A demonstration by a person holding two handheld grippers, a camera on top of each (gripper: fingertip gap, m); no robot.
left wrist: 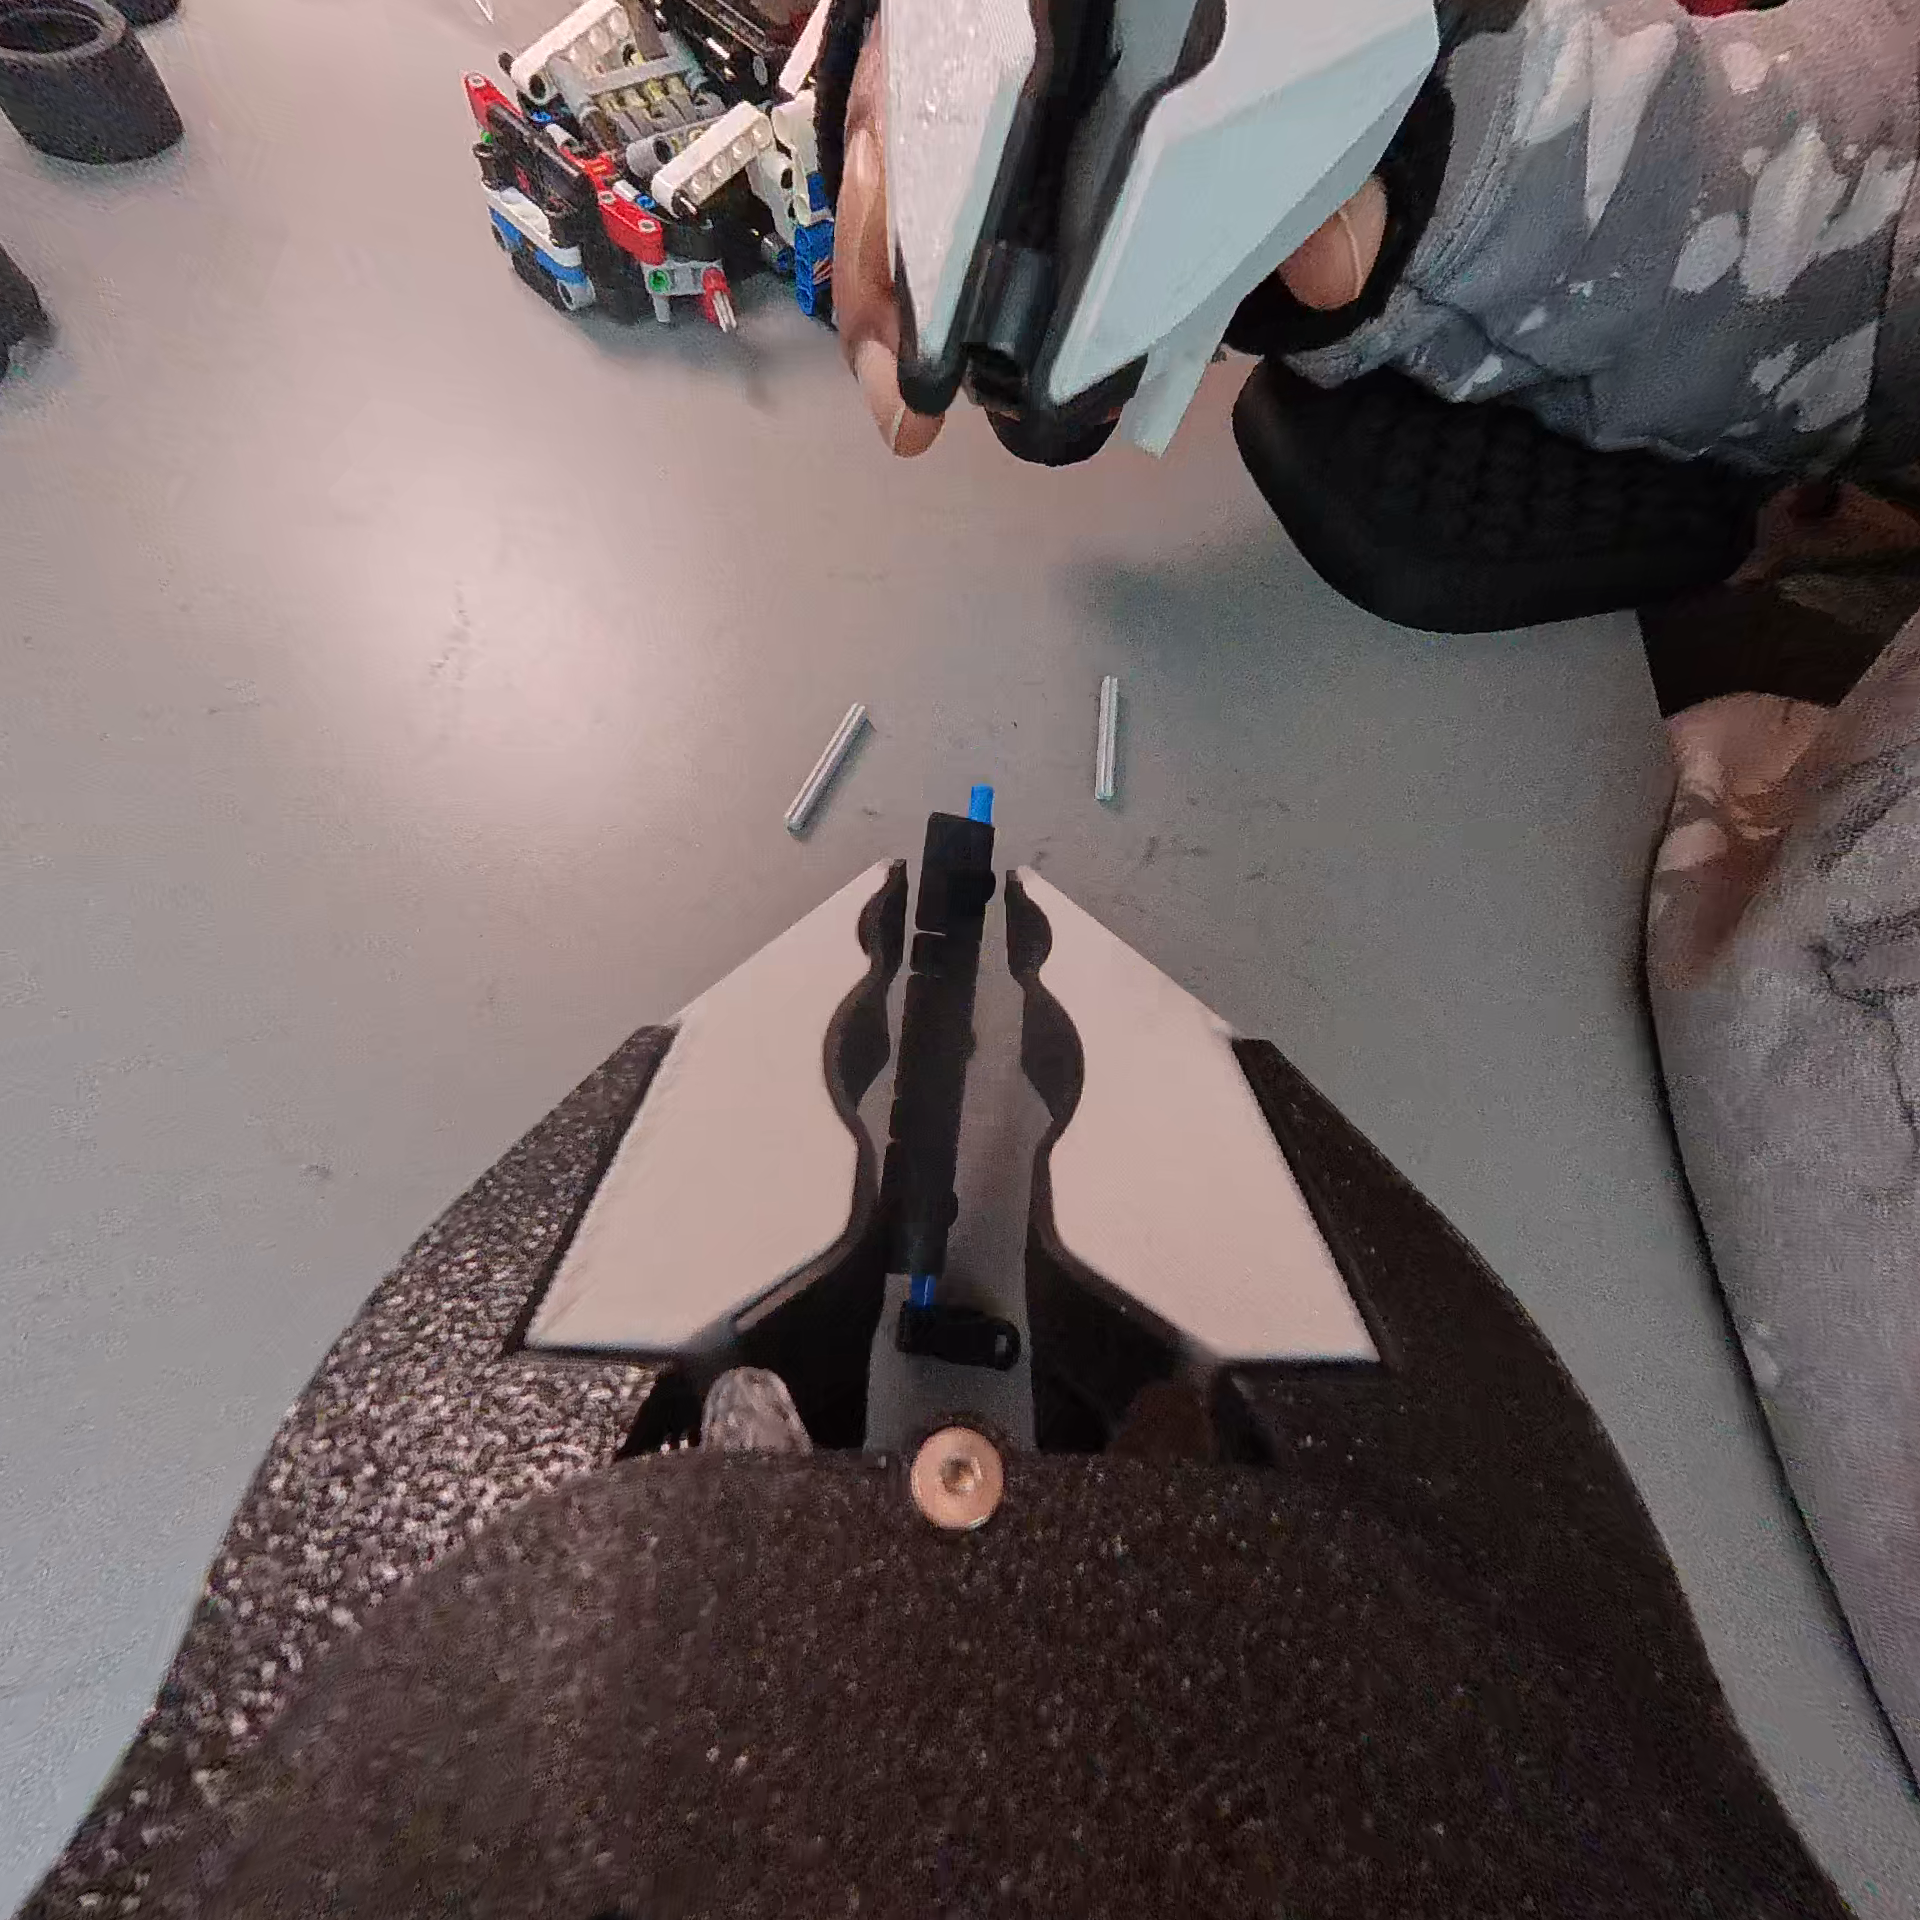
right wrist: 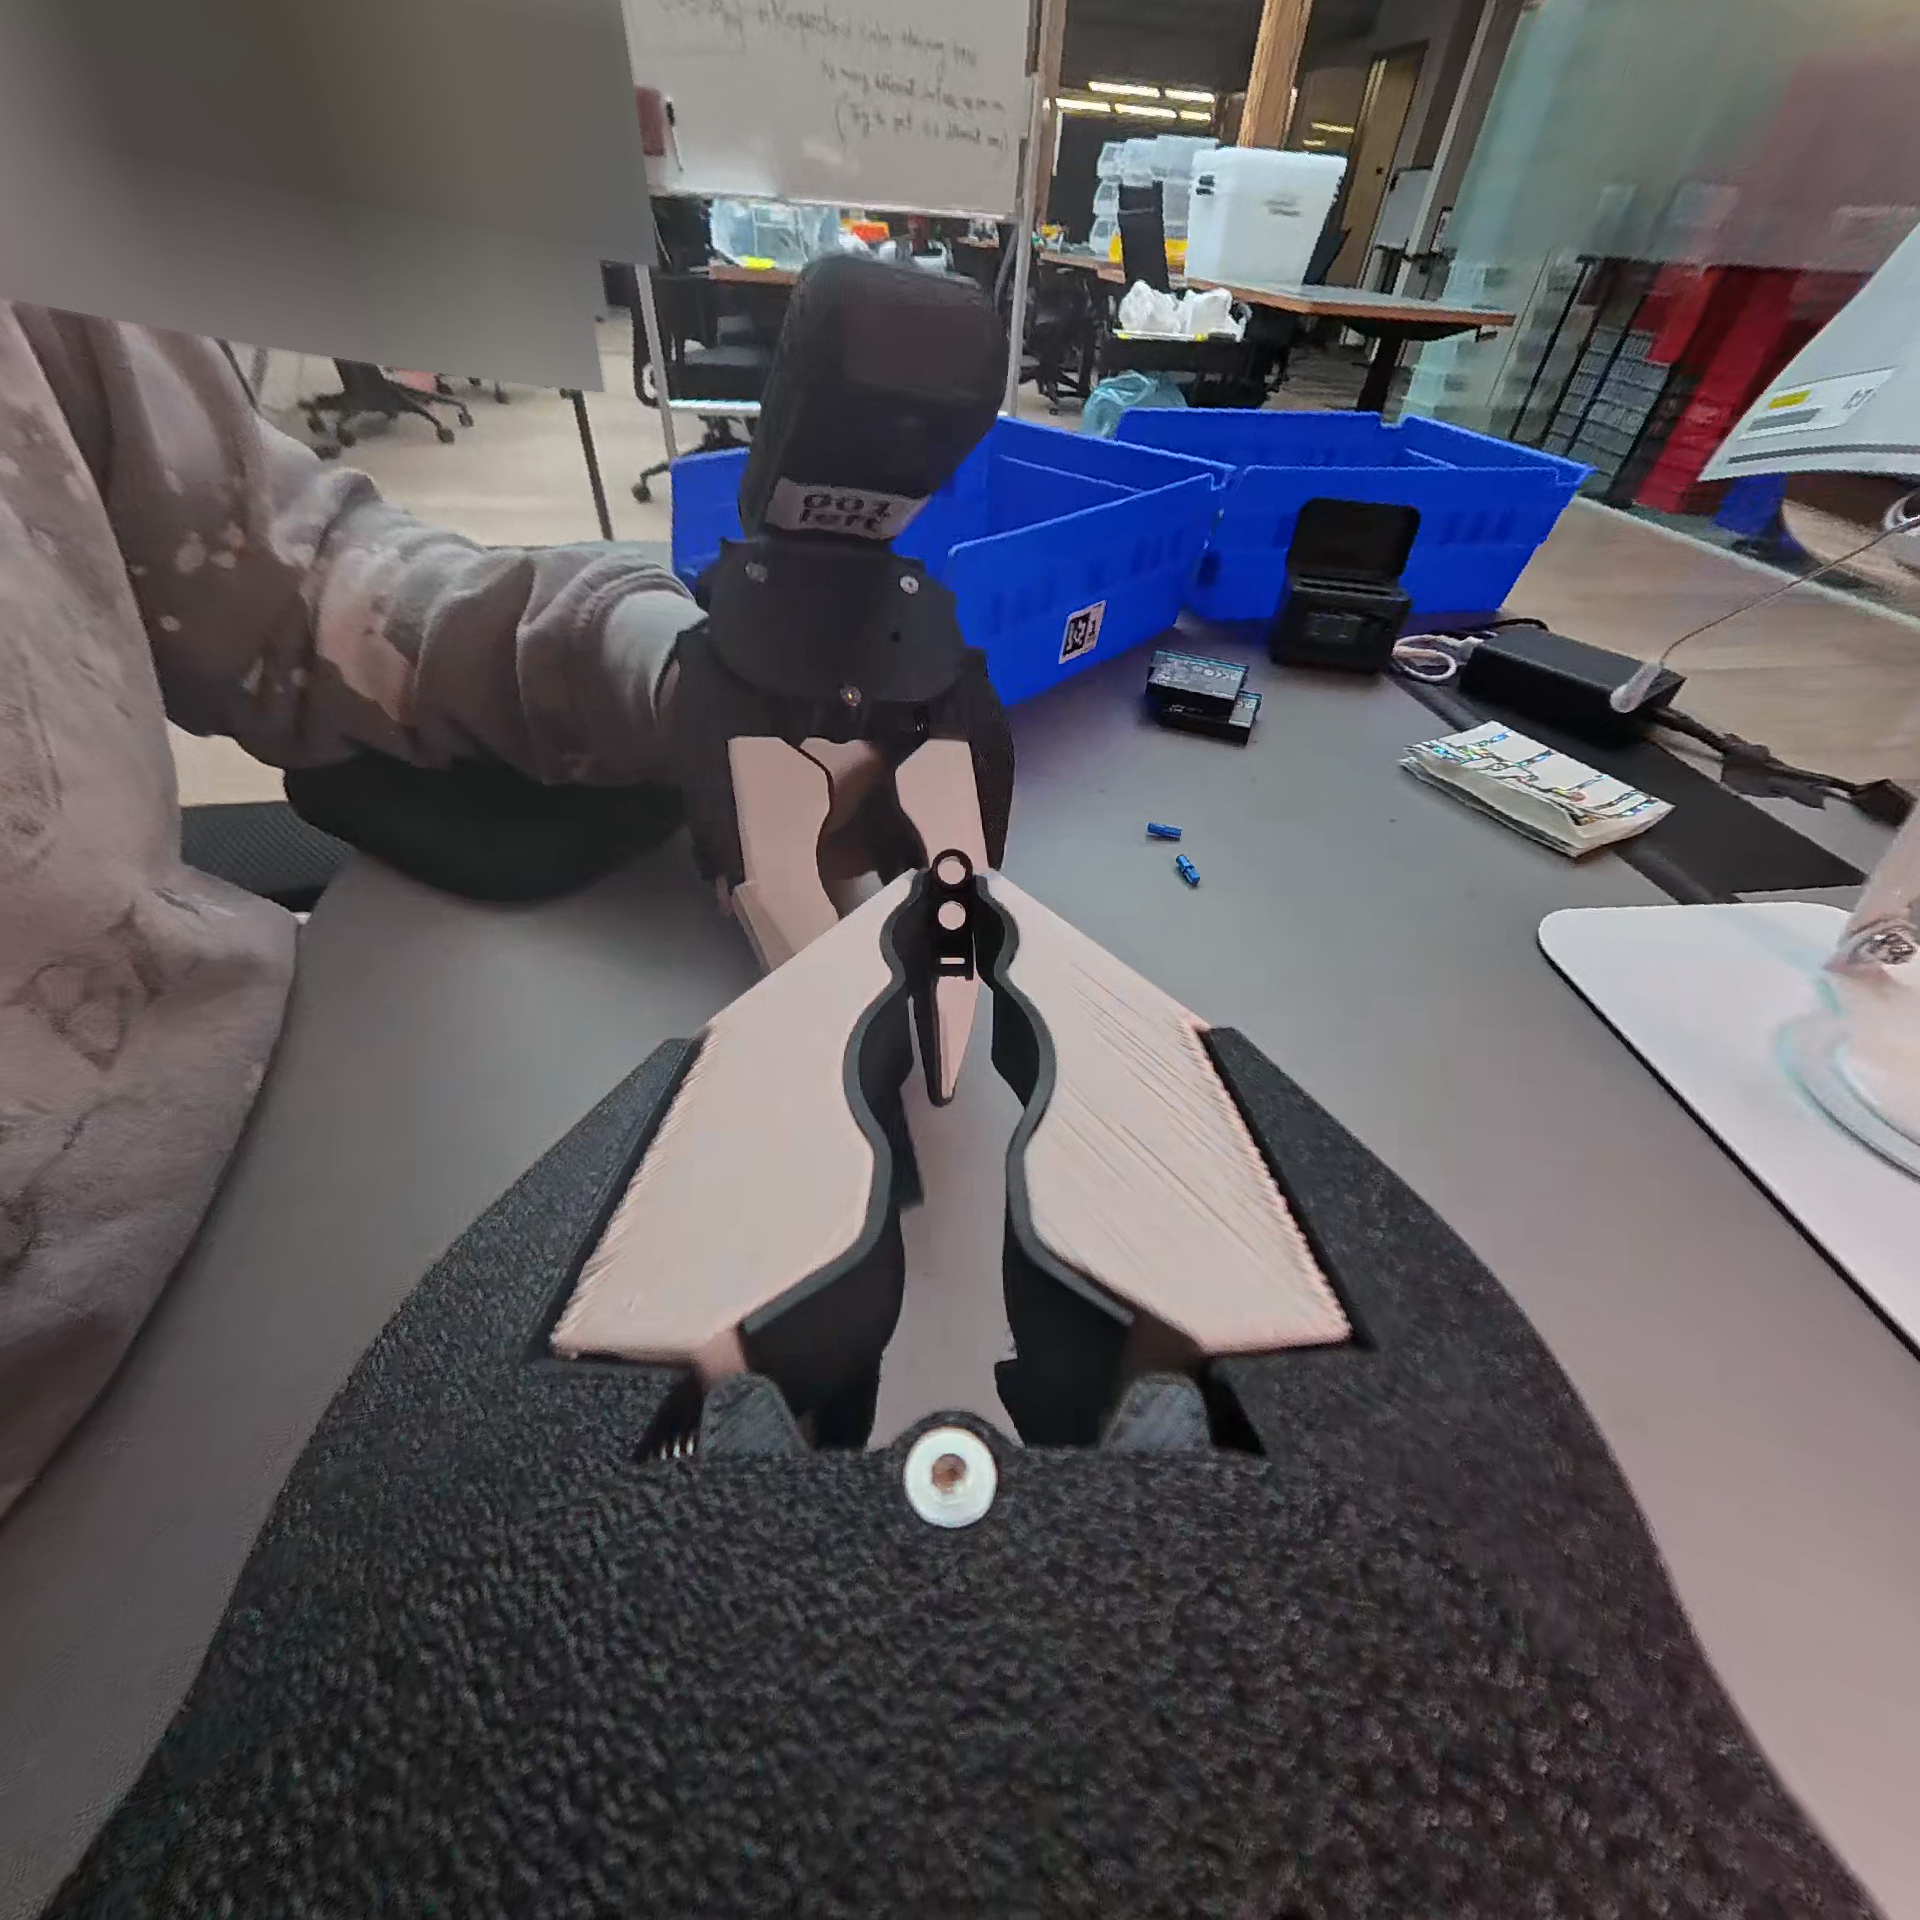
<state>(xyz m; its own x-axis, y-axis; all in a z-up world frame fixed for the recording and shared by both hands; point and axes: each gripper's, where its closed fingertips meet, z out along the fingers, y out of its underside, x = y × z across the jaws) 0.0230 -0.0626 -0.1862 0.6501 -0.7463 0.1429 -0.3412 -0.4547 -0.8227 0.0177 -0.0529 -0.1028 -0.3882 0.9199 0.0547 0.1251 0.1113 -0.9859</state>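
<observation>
In the left wrist view my left gripper [left wrist: 956, 873] is low over the grey table [left wrist: 364, 727], shut on a long black beam [left wrist: 940, 1039]. The beam lies lengthwise between the fingers, with blue pins at both ends and a small black connector [left wrist: 956, 1335] at its near end. My right gripper [left wrist: 987, 384] hangs just ahead and above, facing it. In the right wrist view my right gripper [right wrist: 951, 894] is shut on a short black holed beam [right wrist: 951, 909], which stands upright at the fingertips. The left gripper [right wrist: 821, 883] sits just behind it, partly hidden.
A red, white and blue brick-built model [left wrist: 644, 177] and black tyres [left wrist: 83, 94] stand at the far left. Two grey axles [left wrist: 828, 767] [left wrist: 1108, 738] lie ahead of the left fingertips. Blue bins [right wrist: 1091, 540], blue pins [right wrist: 1164, 829], batteries [right wrist: 1205, 691], a booklet [right wrist: 1538, 790] and a white pad [right wrist: 1714, 1018] are on the right. Across from one pair of fingers to the other is roughly 8 centimeters.
</observation>
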